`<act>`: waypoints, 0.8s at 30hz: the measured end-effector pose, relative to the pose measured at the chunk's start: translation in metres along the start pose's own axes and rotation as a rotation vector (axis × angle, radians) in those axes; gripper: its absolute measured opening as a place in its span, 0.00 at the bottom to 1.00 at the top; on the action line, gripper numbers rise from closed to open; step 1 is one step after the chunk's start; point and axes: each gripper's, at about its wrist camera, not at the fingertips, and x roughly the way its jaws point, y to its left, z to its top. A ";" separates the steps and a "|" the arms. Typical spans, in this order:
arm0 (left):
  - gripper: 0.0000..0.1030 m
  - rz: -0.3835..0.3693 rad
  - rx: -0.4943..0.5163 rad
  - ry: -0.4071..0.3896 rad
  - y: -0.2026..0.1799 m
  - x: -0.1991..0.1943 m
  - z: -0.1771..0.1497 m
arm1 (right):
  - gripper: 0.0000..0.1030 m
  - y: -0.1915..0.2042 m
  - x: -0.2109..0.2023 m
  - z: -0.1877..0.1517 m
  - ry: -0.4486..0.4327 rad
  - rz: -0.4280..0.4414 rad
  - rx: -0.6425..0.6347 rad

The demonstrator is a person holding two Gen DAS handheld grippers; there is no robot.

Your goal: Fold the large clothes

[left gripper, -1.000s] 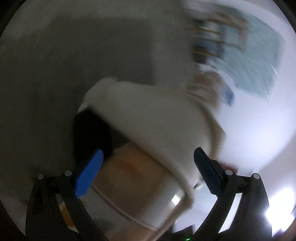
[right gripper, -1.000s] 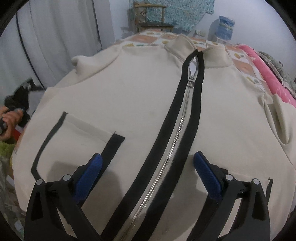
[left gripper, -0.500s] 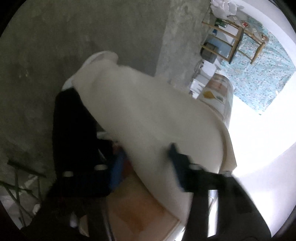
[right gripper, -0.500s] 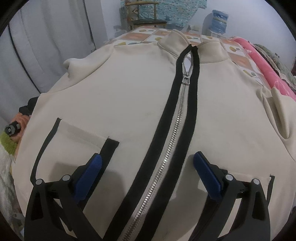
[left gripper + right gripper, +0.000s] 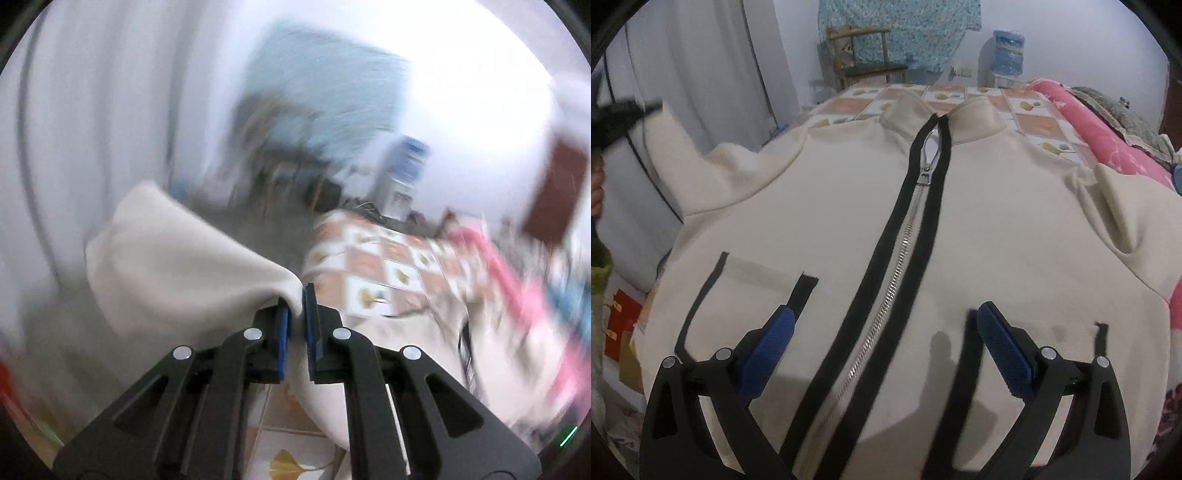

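Observation:
A cream zip jacket (image 5: 979,236) with black zipper trim lies front-up, spread on the bed. Its left sleeve (image 5: 687,173) is lifted off the bed at the left edge. My left gripper (image 5: 297,295) is shut on that cream sleeve (image 5: 177,266), with the cloth pinched between its blue pads and draped up to the left. My right gripper (image 5: 886,325) is open and empty, hovering over the jacket's lower front, its blue pads (image 5: 768,343) on either side of the zipper (image 5: 897,258). The left wrist view is motion-blurred.
The bed has a checked sheet (image 5: 960,92) and a pink blanket (image 5: 1086,129) along its right side. A wooden chair (image 5: 868,55), a water dispenser (image 5: 1006,55) and a white curtain (image 5: 701,66) stand behind. A red box (image 5: 618,328) sits at the left.
My left gripper has closed on the sleeve and swung it up and toward the bed. My right gripper stays open over the jacket, with the view shifted slightly back.

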 end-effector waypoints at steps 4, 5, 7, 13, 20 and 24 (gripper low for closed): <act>0.12 0.026 0.454 -0.078 -0.133 -0.046 -0.035 | 0.94 -0.015 -0.026 -0.006 -0.049 -0.006 0.026; 0.13 0.007 0.534 -0.058 -0.159 -0.050 -0.055 | 0.94 -0.021 -0.034 -0.008 -0.063 -0.009 0.040; 0.20 -0.035 0.615 0.009 -0.190 -0.042 -0.079 | 0.94 -0.031 -0.045 -0.013 -0.078 -0.016 0.064; 0.42 -0.103 0.563 0.265 -0.195 -0.020 -0.169 | 0.94 -0.069 -0.062 -0.038 -0.057 -0.042 0.131; 0.42 -0.159 0.267 0.272 -0.126 -0.029 -0.163 | 0.94 -0.108 -0.070 -0.038 -0.006 0.056 0.207; 0.42 -0.090 0.208 0.291 -0.119 0.006 -0.162 | 0.94 -0.125 -0.069 -0.008 -0.021 0.181 0.282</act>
